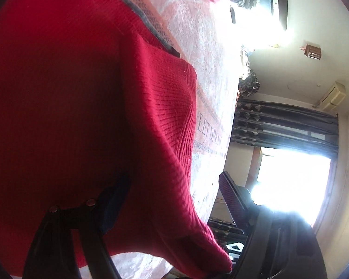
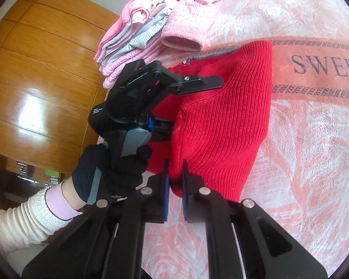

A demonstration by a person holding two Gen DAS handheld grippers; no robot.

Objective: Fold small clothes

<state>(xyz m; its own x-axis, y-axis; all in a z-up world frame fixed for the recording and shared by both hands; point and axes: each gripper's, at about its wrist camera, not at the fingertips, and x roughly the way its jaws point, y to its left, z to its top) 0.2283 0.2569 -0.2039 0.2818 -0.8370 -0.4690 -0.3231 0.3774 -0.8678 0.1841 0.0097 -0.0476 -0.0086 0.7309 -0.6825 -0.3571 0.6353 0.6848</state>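
A fold of the red ribbed-knit sweater (image 2: 223,121) is being carried out, and the garment is lying on the pink "SWEET DREAM" blanket (image 2: 314,139), just beside the stack of folded pink and striped clothes (image 2: 137,46). The right gripper (image 2: 174,183) is pinching a raised edge of the sweater between its blue-padded fingers (image 2: 165,193), on the side of the garment farthest from the stack. The left gripper (image 2: 174,107), held in a black-gloved hand (image 2: 114,169), is working at the sweater edge nearer the stack; one finger is lying spread over the knit, but whether the pair is closed on fabric cannot be told from either view. The step in hand appears to be a side or sleeve fold. The next move probably calls for carrying both held edges across the sweater body together, keeping the knit taut and the edges aligned before release.
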